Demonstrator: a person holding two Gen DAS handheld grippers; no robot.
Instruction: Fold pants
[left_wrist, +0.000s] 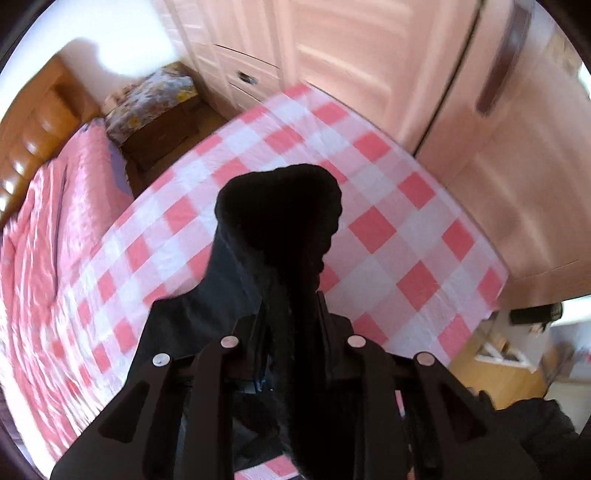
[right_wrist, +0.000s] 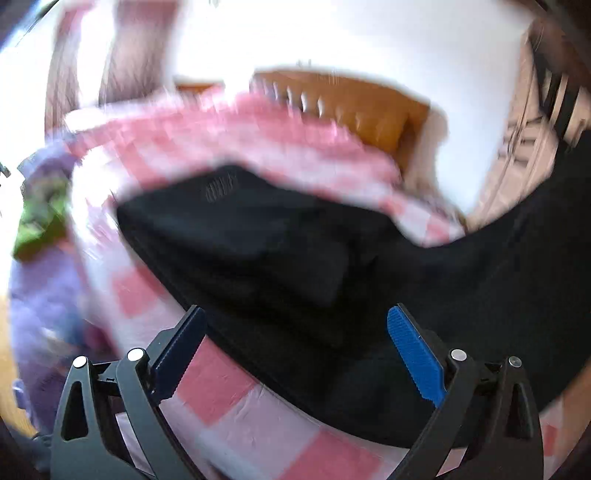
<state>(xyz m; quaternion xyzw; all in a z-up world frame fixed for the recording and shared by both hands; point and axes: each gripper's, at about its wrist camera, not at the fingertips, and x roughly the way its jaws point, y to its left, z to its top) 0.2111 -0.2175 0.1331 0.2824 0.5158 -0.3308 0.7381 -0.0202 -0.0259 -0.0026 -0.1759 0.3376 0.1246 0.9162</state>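
Note:
The black pants (left_wrist: 280, 221) hang lifted above the pink-and-white checked bedcover (left_wrist: 388, 206) in the left wrist view. My left gripper (left_wrist: 291, 306) is shut on a bunched fold of them, and the cloth rises past the fingertips and hides them. In the blurred right wrist view the pants (right_wrist: 266, 251) lie spread on the checked cover (right_wrist: 221, 384) and lift away toward the upper right. My right gripper (right_wrist: 295, 328) is open just above the cloth. Its blue pads (right_wrist: 413, 354) stand wide apart with nothing pressed between them.
A wooden headboard (left_wrist: 33, 122) and a pink quilt (left_wrist: 40, 221) lie at the left. A bedside chest with a flowered cloth (left_wrist: 155, 96) stands by pale wardrobe doors (left_wrist: 332, 48). Purple and green cloth (right_wrist: 40, 221) lies at the bed's left edge. Wooden floor (left_wrist: 498, 380) shows at right.

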